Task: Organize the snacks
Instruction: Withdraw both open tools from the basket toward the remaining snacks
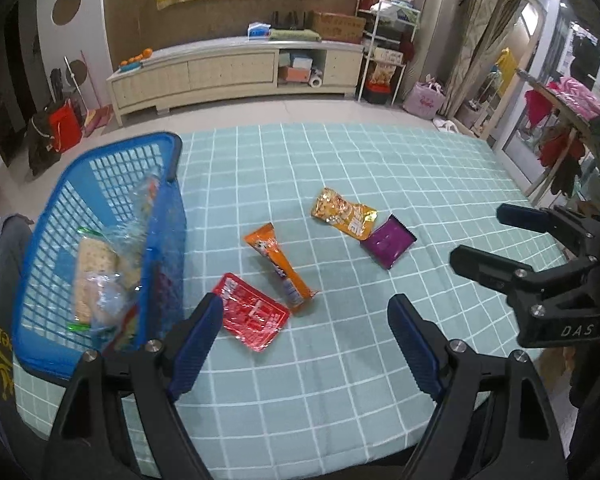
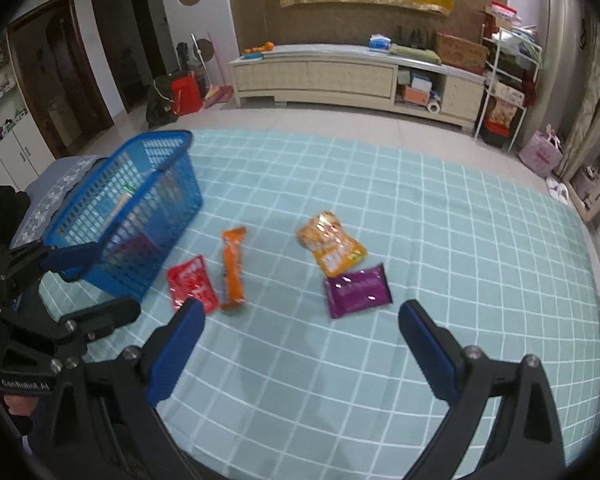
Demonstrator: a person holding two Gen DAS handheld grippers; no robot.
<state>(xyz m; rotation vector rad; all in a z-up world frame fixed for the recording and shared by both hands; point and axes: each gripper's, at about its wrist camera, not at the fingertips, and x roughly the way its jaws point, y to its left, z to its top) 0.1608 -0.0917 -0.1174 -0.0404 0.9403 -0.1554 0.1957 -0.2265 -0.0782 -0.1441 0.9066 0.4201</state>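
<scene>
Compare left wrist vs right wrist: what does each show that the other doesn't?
Left wrist only: inside the basket, cracker packs already lying in it; a mirror and a clothes rack at the right.
Right wrist only: dark doors and a white cupboard at the left; the basket shows mostly its outer wall.
Both: the checked cloth, red pack, orange bar, yellow pack, purple pack, and both grippers, left and right, open and empty.
</scene>
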